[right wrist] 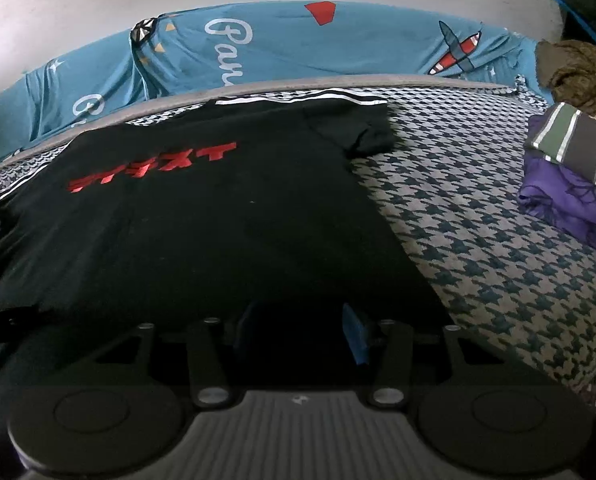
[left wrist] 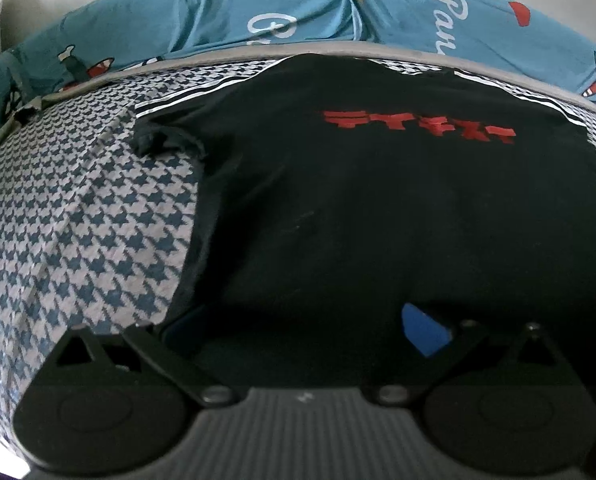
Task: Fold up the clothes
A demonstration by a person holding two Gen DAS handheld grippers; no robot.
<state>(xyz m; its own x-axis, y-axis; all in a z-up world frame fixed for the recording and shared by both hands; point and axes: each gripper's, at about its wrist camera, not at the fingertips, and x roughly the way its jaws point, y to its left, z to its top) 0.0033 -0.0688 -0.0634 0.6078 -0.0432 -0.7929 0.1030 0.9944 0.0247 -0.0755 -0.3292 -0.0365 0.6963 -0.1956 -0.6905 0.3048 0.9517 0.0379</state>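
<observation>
A: Black cotton, red print. The T-shirt lies spread flat on the houndstooth cover, hem toward both cameras, collar toward the far edge.

B: Can you read the red print?

A: No. Blocky red strokes across the chest, upside down from here; I can't make out the letters. White stripes run along both shoulders.

B: Any other writing?

A: White script on the teal sheet behind the bed edge. It starts "Pan" and the rest is cut off by the cover's grey border. The same script shows in the right view. Cartoon planes and red shapes on it too.

B: Left gripper?

A: Down at the hem, near the shirt's left corner, blue pads spread wide apart with dark cloth between them. Released, nothing pinched that I can see.

B: Right gripper?

A: At the hem as well, toward the right corner. Its pads stand closer together with a gap between them; it's too dark in there to tell whether they nip the hem.

B: Off to the side?

A: A folded stack on the cover, well apart from the shirt: green and grey with white stripes on top, purple beneath.
</observation>
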